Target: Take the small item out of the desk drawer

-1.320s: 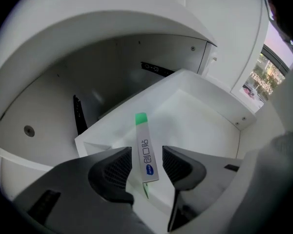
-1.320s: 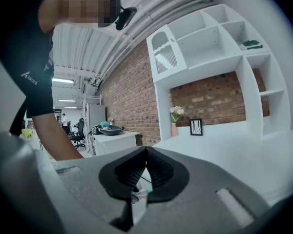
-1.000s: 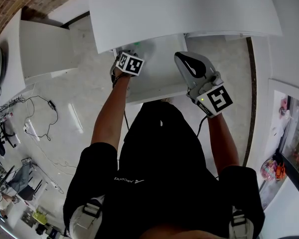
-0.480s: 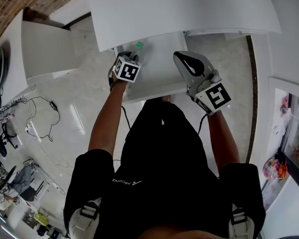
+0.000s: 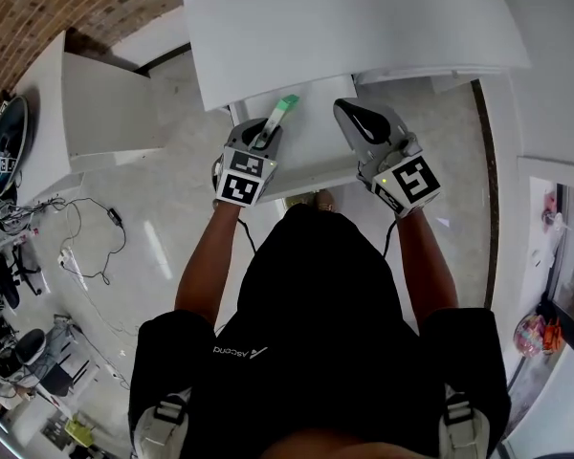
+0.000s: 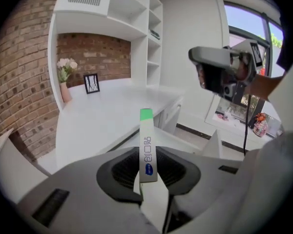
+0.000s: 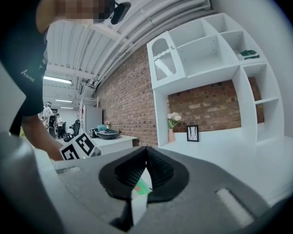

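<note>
Pinching a thin white packet [image 5: 279, 113] with a green end, the left gripper [image 5: 263, 140] holds it over the open drawer [image 5: 316, 146] of the white desk [image 5: 364, 27], while the right gripper [image 5: 349, 115] nearby is pressed together, empty.

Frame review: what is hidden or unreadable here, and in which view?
- Head view: the inside of the drawer is mostly covered by the desk top, the left gripper and the right gripper; whether anything else lies in it cannot be told.
- Left gripper view: the lower end of the tube is hidden between the jaws; its blue mark is too small to read.
- Right gripper view: the tube shows only as a green sliver behind the shut jaws.
</note>
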{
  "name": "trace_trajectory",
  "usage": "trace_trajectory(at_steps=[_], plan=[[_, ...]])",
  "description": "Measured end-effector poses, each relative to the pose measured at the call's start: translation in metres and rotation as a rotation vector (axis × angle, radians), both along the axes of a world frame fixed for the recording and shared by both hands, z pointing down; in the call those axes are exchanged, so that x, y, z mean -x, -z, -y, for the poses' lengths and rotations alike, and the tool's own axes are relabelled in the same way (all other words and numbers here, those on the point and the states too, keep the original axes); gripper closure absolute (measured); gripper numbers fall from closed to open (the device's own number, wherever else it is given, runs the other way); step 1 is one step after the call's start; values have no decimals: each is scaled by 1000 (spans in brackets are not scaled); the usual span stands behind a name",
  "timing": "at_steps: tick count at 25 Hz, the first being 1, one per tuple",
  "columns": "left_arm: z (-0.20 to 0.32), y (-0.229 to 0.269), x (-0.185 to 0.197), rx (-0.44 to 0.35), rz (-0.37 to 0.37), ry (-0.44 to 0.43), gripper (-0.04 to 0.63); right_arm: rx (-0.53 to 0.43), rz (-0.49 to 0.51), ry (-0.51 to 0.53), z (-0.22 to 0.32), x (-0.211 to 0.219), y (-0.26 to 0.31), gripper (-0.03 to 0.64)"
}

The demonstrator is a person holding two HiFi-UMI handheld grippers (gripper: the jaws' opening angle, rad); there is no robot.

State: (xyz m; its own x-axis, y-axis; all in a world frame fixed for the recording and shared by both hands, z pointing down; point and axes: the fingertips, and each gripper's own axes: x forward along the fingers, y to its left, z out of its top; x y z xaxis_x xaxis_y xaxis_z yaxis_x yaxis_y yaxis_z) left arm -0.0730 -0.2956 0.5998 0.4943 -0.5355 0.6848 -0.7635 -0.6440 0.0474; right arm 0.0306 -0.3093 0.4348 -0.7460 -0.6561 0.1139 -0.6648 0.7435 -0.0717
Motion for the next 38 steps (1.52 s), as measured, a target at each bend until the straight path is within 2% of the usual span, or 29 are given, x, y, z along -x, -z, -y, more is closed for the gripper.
trace_trajectory(at_steps=[4,13,21,27,38], plan=[[-9,66,-14,-87,-104,18,502,-39,7,-2,-4,-2,22,615],[-16,199,-22,-386,-261,30,502,-100,38,5,-22,-4,64,615],[-36,273,-35,-535,-378,6,502,-158,67,1,-40,-2,99,615],[-49,313,-43,-608,-453,-5,502,-201,81,-17,-48,-9,123,615],[-54,332,-48,-639,-496,-22,502,-225,93,-50,-49,-20,138,615]])
